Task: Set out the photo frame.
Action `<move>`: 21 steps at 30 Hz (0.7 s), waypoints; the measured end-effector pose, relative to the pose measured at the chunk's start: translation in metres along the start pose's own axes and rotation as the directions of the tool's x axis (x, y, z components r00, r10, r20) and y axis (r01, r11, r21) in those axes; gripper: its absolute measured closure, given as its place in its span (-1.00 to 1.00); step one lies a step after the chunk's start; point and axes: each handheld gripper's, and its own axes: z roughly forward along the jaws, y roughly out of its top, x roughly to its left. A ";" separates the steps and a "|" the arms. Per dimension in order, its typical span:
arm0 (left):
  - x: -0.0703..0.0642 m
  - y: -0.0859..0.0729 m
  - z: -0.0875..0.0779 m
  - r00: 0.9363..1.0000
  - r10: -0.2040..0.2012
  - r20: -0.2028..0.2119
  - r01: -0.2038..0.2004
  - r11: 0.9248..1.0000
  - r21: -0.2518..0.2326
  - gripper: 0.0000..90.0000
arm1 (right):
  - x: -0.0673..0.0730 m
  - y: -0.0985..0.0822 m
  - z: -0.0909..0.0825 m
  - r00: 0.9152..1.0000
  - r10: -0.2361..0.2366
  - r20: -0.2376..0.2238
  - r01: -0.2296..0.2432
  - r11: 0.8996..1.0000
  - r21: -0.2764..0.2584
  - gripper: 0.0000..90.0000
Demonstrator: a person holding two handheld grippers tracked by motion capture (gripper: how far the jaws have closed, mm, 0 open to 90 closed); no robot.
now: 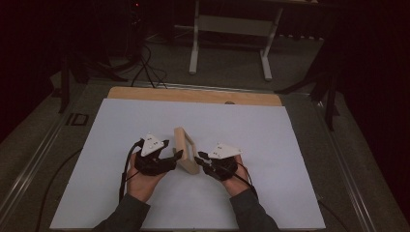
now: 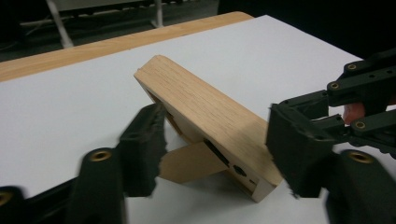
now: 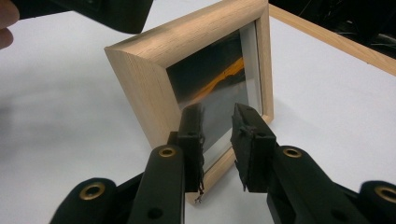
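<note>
Clearly the small wooden picture frame (image 1: 186, 150) stands propped on its back stand at the middle of the white table (image 1: 270, 145), with the left gripper (image 1: 164, 162) at its 9 o'clock and the right gripper (image 1: 205, 162) at its 3 o'clock. Both grippers' jaws are spread, the left pair straddling the frame's back and the right pair parted just before the glass, pinching nothing. The frame looks light and stiff but top-heavy on its thin stand (image 2: 189, 163), and the glass (image 3: 219, 98) seems slick and fragile, so the wooden rim would be the safer hold.
</note>
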 end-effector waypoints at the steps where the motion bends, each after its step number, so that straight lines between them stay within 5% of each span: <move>1: -0.001 0.000 0.000 1.000 -0.009 0.008 0.009 1.000 -0.003 -0.29 | 0.000 0.000 0.000 1.000 -0.001 0.001 0.001 1.000 0.001 0.62; 12: -0.014 -0.001 0.009 1.000 0.003 -0.012 -0.002 1.000 0.026 -0.59 | 0.000 -0.001 0.000 1.000 -0.005 0.005 0.005 1.000 0.006 0.61; 21: -0.016 -0.006 0.022 1.000 -0.004 -0.025 0.006 0.998 0.069 -0.64 | -0.001 -0.001 0.000 1.000 -0.009 0.011 0.009 1.000 0.006 0.60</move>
